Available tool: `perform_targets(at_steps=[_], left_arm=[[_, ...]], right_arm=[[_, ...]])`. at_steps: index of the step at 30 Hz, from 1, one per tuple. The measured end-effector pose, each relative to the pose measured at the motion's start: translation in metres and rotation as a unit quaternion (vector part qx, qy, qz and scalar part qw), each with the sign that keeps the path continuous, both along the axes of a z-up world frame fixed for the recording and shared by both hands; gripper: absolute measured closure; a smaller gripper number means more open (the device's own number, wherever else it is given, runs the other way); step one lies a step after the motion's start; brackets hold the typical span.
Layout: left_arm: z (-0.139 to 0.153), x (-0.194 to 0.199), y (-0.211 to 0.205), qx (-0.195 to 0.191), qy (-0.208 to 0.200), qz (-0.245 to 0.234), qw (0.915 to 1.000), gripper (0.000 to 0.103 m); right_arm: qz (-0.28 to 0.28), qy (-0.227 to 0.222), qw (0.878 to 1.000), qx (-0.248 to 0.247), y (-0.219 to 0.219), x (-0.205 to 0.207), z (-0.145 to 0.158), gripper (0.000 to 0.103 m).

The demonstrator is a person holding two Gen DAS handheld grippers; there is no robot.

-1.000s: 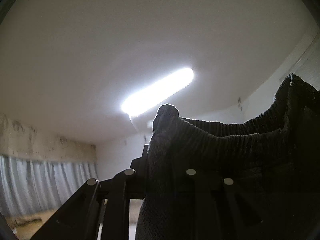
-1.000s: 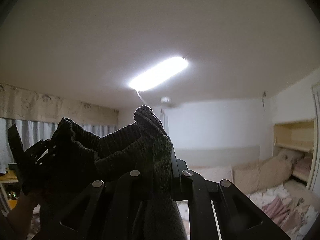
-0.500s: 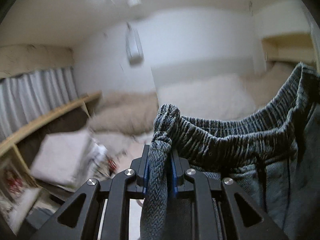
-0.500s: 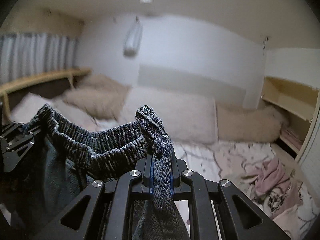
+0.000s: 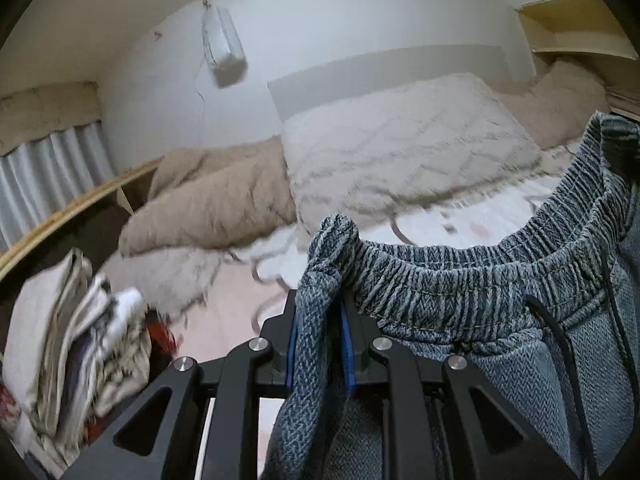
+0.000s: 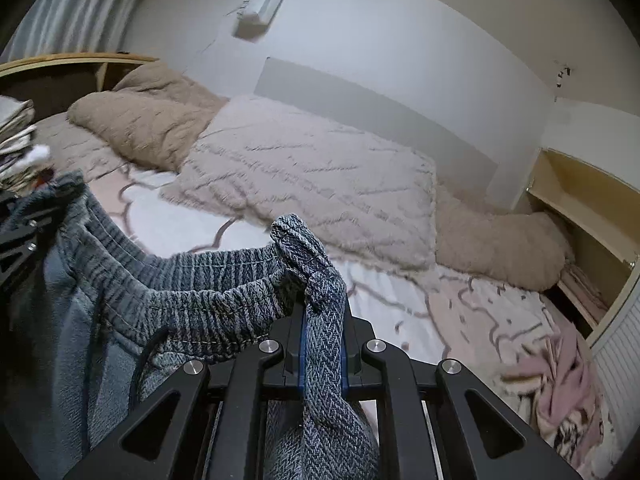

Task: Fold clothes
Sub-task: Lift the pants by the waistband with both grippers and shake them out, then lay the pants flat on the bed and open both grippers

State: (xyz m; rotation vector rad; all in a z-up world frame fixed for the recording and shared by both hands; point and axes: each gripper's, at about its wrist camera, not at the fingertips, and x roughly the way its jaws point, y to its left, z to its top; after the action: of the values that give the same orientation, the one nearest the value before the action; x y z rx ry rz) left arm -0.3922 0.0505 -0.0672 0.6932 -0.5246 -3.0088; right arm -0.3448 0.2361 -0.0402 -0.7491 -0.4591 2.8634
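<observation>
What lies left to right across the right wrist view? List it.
Left gripper → waistband → right gripper shut on the shorts → pink clothes

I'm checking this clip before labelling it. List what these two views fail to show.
- Blue-grey shorts: everything below the waistband, cut off by the bottom edge and hidden by the left claw and right claw.
- Folded stack, left wrist view: blurred, items indistinct.
- Pink clothing, right wrist view: blurred near the edge, type unclear.

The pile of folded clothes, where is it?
In the left wrist view, the folded pile sits at the far left, on the bed below the tan pillow.
</observation>
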Motion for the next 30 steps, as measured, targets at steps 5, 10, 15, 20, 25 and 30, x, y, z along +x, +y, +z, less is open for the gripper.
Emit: perform_targets(at_steps=[5,10,15,20,25,30], left_arm=[[-0.04,-0.052,0.012,-0.007,-0.048,0.008,0.9988,0.085],[-0.098,-0.075,0.008,-0.012,-0.102,0.012,0.9946,0.083],[-0.103,-0.1,-0.01,0.009,-0.161,0.014,0.9868,0.058],[-0.08,-0.112,-0.033,-0.043,-0.138,0.063,0.9875,0.034],[-0.045,-0.099,-0.072,-0.024,-0.118,0.079,0.9895,0.034],[-0.03,-0.025,-0.079,-0.017,-0.116,-0.006,0.9931,0.034]], right_arm=[[-0.02,-0.051,0.998,-0.011,0.007,-0.064,-0.037,0.092],[-0.028,-0.155,0.987,-0.037,0.017,-0.109,-0.104,0.092],[-0.042,-0.198,0.979,-0.034,0.035,-0.122,-0.132,0.048],[-0.117,-0.155,0.979,-0.053,0.075,-0.119,-0.101,0.026],[-0.14,-0.116,0.976,-0.123,0.12,-0.089,-0.06,0.036],[-0.083,-0.152,0.977,-0.127,0.114,-0.027,-0.053,0.068]])
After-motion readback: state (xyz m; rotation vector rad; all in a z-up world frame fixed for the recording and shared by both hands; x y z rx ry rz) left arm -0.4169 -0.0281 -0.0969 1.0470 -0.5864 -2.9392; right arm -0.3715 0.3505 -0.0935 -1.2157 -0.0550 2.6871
